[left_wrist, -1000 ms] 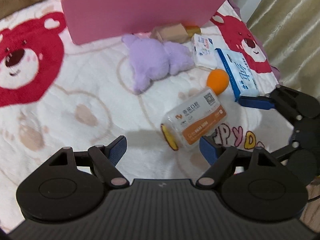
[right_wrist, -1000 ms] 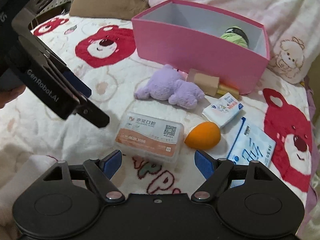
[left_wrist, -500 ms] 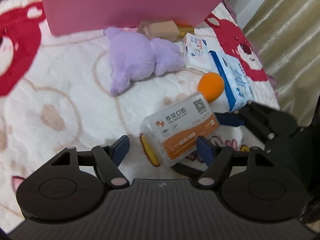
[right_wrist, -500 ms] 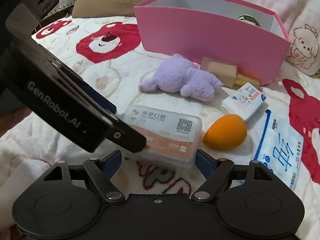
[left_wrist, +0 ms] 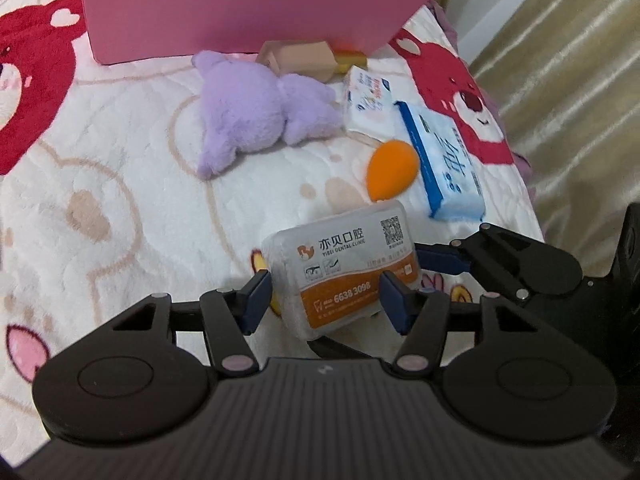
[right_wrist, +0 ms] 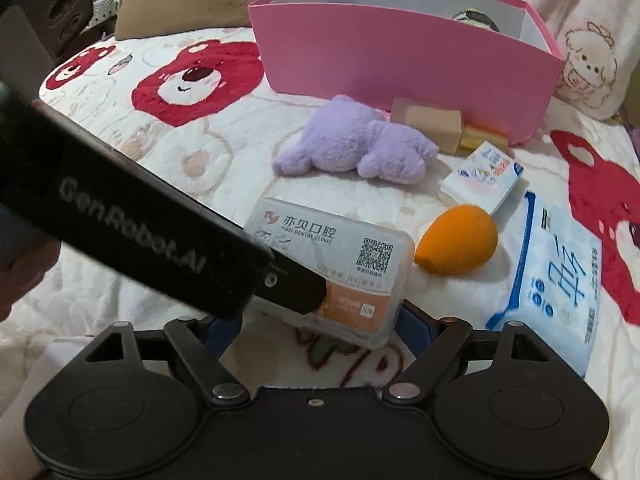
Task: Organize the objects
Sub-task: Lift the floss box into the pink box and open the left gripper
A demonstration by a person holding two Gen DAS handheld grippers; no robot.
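Left gripper (left_wrist: 324, 300) jaws, wider earlier, closing around dental box (left_wrist: 340, 270), seemingly touching.

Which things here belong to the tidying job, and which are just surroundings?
Job: plastic case between the closing jaws of the left gripper; pink box, purple plush toy, orange sponge, tissue packs.

Surroundings: bear blanket, curtain.

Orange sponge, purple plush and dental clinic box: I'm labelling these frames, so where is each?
orange sponge (right_wrist: 458, 242), right wrist view, on its rounded body.
purple plush (right_wrist: 352, 146), right wrist view, on its fuzzy back.
dental clinic box (left_wrist: 340, 276), left wrist view, on its printed lid.
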